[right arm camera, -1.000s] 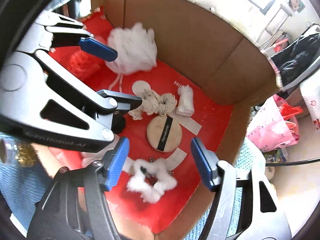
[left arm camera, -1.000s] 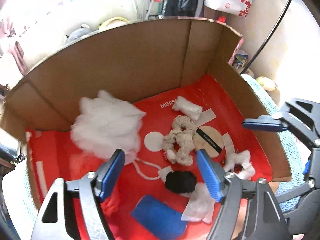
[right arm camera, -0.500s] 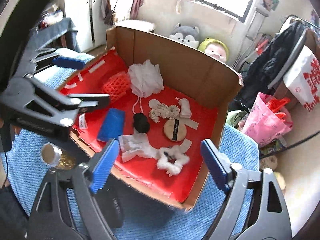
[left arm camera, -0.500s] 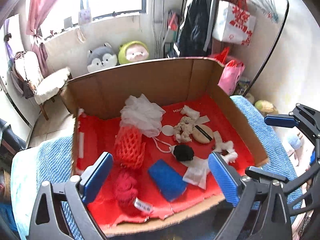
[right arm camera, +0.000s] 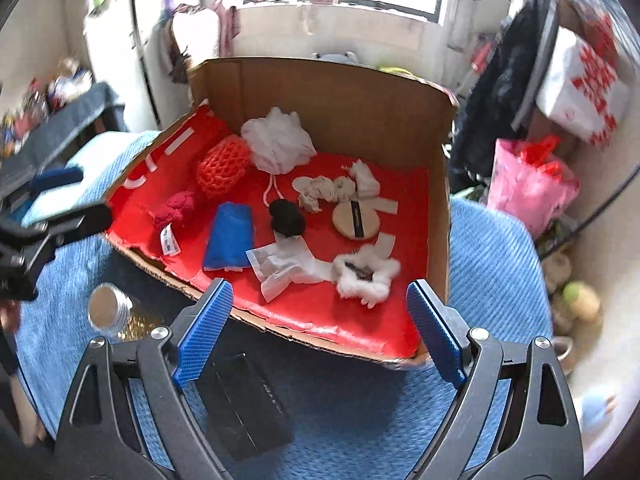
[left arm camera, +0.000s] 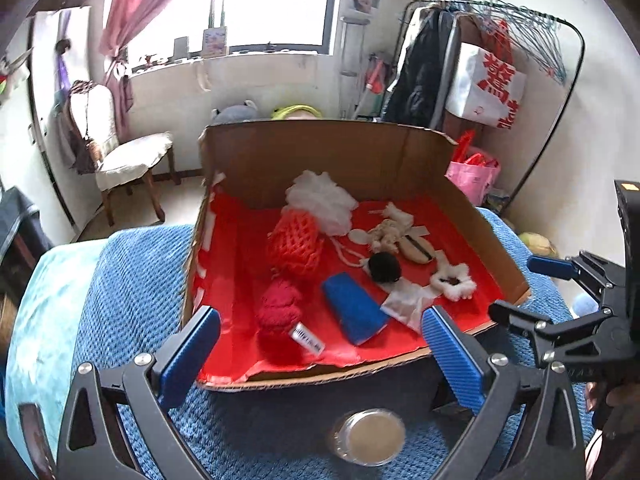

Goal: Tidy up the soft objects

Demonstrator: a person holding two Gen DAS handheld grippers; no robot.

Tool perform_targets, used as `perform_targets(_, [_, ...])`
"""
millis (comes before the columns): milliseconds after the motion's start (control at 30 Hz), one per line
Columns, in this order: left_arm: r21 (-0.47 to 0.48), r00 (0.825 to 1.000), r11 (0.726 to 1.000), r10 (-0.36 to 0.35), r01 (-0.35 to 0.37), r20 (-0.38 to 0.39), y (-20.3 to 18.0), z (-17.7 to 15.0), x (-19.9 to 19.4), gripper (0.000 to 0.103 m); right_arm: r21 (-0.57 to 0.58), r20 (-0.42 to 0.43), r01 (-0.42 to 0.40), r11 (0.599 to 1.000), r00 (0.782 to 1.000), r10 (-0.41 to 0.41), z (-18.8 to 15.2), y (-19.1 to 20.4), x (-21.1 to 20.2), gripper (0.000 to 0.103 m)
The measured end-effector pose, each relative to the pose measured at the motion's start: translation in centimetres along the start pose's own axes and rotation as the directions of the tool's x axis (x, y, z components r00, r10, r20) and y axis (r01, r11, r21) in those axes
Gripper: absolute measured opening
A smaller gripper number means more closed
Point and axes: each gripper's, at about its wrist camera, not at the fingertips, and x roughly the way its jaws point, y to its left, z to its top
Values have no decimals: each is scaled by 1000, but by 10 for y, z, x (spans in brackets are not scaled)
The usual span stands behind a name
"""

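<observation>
A cardboard box [left arm camera: 328,148] lined in red sits on a blue blanket. Inside lie a white bath pouf [left arm camera: 322,200], an orange net pouch [left arm camera: 296,242], a red knitted piece [left arm camera: 280,320] with a tag, a blue cloth [left arm camera: 354,312], a black pom [left arm camera: 384,266], a cream scrunchie [left arm camera: 386,234], a round puff [left arm camera: 416,248], a white fluffy scrunchie [left arm camera: 452,280] and a white packet [right arm camera: 284,264]. My left gripper [left arm camera: 320,320] hovers open before the box's near edge, holding nothing. My right gripper [right arm camera: 320,292] is also open and empty, in front of the box's near right corner [right arm camera: 416,354].
A jar with a round lid [left arm camera: 370,438] stands on the blanket [left arm camera: 132,280] just in front of the box, beside a black flat case [right arm camera: 244,404]. A chair [left arm camera: 120,152] is at the back left. A pink bag [right arm camera: 528,184] and a clothes rack [left arm camera: 480,40] are at the right.
Both grippers have pulled back and up out of the box, and their jaws have spread wider. The whole box and the blanket in front of it have come into view.
</observation>
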Motion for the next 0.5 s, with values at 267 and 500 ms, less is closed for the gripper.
perform_targets(267, [-19,1000,999,26,-26,5,5,-16,28,103,85,25,41,996,999,-43,-7,-5,34,90])
perform_targets(500, [-11,999,999,49,-49,4,6,-21,43,103,105,50,88,991,994,-94,-12,-6,46,90])
